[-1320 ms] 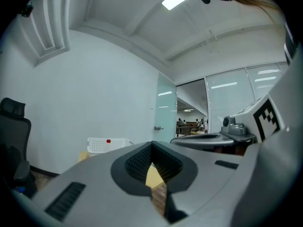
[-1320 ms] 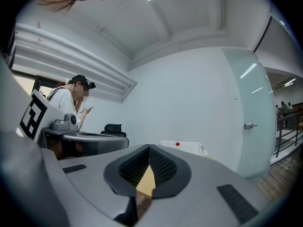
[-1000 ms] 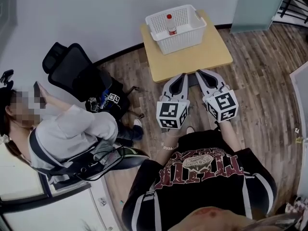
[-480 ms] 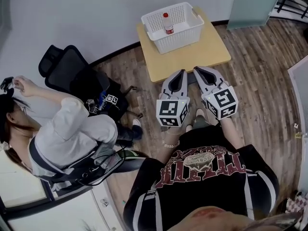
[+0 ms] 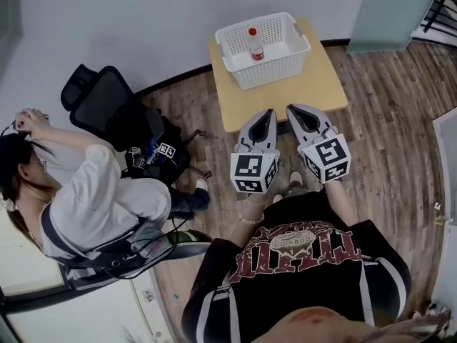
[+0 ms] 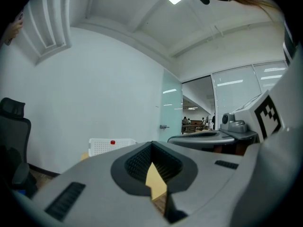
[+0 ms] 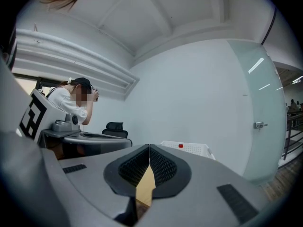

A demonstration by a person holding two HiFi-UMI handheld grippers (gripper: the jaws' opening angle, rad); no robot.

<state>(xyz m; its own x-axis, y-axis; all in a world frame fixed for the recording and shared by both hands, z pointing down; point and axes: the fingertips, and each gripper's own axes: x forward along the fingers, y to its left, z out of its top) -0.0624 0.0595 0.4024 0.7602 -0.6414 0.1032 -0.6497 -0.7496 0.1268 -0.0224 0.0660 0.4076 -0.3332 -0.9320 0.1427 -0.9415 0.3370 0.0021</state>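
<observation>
A black T-shirt [image 5: 300,281] with a red chest print and white-striped sleeves is worn, with a thin bracelet [image 5: 249,219] at the left wrist. The left gripper [image 5: 265,114] and right gripper [image 5: 296,111] are cased in grey shells, each topped by a black-and-white marker cube [image 5: 252,174].

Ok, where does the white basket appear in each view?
Head view: white basket top centre, on the table.
Left gripper view: white basket low, left of centre.
Right gripper view: white basket low, right of centre.
Shared landmark: red bottle cap inside it.
</observation>
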